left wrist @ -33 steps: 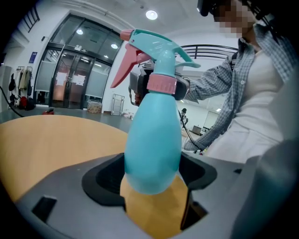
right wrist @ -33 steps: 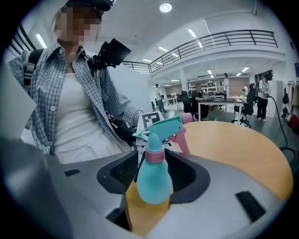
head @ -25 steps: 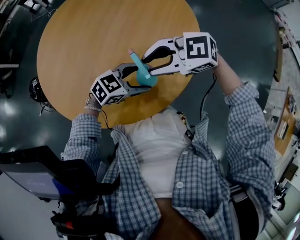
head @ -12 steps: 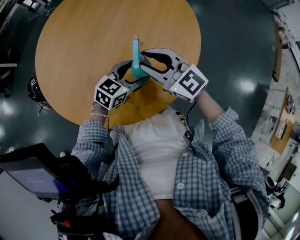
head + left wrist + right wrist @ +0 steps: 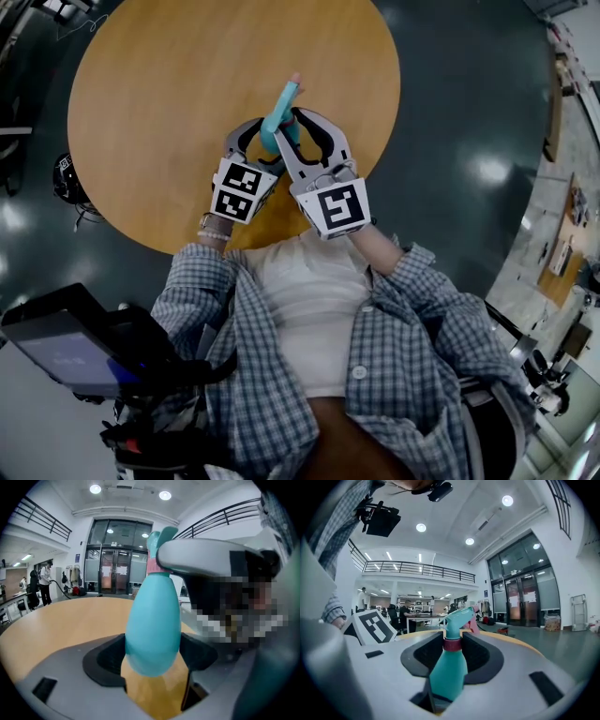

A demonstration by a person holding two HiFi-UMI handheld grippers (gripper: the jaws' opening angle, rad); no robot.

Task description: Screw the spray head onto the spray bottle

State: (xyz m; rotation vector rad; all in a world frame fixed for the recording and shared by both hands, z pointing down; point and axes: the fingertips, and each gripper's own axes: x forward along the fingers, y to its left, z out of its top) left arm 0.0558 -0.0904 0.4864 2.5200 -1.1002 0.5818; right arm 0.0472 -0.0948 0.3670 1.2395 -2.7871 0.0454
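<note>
Pressure is being put on the rounded body of the teal spray bottle [image 5: 152, 620] by both dark pads of the left gripper [image 5: 152, 654], so that the bottle is being pinched between its jaws above the round wooden table [image 5: 169, 94]. The bottle's pink collar [image 5: 452, 644] is being clamped between the pads of the right gripper [image 5: 453, 652], the teal spray head [image 5: 460, 615] being carried just beyond those pads and the body lying nearer, in the throat of the jaws. Both grippers are being held side by side, the right one's jaw crossing just beyond the left one's grip.
</note>
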